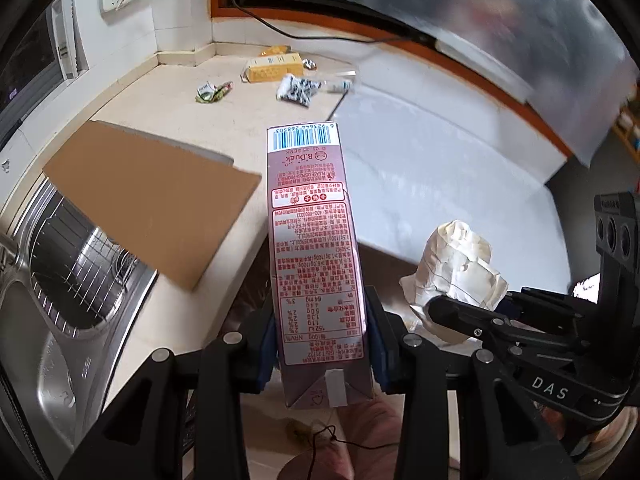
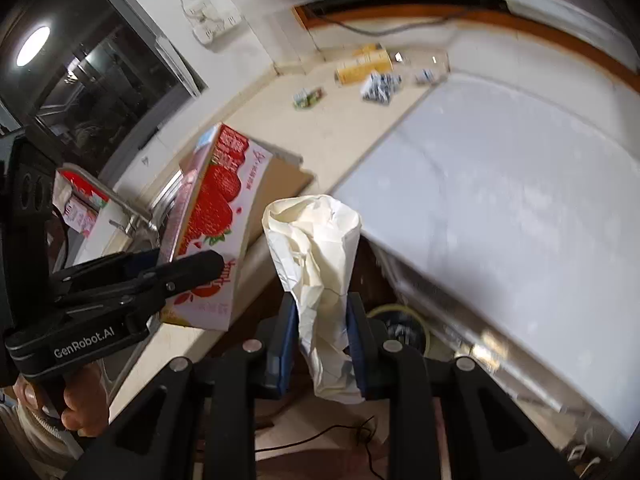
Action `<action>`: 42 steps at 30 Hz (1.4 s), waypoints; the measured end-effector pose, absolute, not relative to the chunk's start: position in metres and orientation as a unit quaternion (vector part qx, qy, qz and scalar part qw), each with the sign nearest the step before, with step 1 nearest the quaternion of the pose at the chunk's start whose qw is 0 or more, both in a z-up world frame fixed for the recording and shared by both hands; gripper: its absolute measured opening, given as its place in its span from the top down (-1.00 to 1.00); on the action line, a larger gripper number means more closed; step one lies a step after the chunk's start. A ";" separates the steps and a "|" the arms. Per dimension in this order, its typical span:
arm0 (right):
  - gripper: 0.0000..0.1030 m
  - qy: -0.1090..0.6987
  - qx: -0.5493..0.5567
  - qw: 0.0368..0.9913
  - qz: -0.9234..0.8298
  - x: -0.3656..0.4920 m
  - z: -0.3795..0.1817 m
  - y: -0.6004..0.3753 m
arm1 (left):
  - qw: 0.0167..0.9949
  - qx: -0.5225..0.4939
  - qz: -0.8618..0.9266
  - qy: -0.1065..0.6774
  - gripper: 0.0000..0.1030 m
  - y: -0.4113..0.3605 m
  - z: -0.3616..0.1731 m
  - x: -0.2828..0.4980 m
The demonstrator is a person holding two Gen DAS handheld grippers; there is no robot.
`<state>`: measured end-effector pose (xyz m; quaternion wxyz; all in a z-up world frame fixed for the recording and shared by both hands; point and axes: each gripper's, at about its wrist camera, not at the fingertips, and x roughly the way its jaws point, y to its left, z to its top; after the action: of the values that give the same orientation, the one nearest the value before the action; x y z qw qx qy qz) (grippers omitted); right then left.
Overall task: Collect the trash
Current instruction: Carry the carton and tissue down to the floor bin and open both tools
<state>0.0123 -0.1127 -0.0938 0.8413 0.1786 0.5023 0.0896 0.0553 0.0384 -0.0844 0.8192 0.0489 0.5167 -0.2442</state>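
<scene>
Pink carton (image 1: 318,264), printed with small red text and a barcode at its far end, stands clamped between the two pads of the left gripper (image 1: 322,346), held above the counter edge; seen from the right wrist its other face shows red strawberries (image 2: 208,216). Crumpled cream paper (image 2: 316,264) is pinched in the right gripper (image 2: 322,336), whose pads press it from both sides; from the left wrist that wad (image 1: 456,264) sits at about 3 o'clock of the carton, near but apart from it.

At 10 o'clock of the carton, a flat brown cardboard sheet (image 1: 152,208) lies on the beige counter (image 1: 168,108), overhanging a steel sink (image 1: 76,264) with a wire rack inside. Toward 12 o'clock, well apart at the counter's far end, more trash lies scattered: a yellow box (image 1: 274,68), a green wrapper (image 1: 212,91) and a black-and-white wrapper (image 1: 298,89). A white surface (image 1: 440,168) spreads from 1 to 3 o'clock.
</scene>
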 end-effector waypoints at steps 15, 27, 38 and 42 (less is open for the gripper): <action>0.53 0.578 0.151 0.796 0.096 0.005 -0.210 -0.113 | 0.799 0.083 -0.204 0.559 0.29 0.019 -0.199 0.021; 0.51 0.628 0.112 0.762 0.105 0.013 -0.354 -0.105 | 0.776 0.071 -0.147 0.609 0.29 0.013 -0.343 0.025; 0.46 0.662 0.139 0.730 0.097 0.035 -0.496 -0.098 | 0.757 0.048 -0.110 0.642 0.28 0.027 -0.480 0.045; 0.39 0.659 0.144 0.732 0.098 0.049 -0.529 -0.097 | 0.755 0.055 -0.112 0.643 0.28 0.022 -0.523 0.055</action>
<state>0.0492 -0.0972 -0.5293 0.7318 0.1440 0.6589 0.0985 0.0547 0.0224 -0.5227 0.7553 0.0554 0.6434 -0.1115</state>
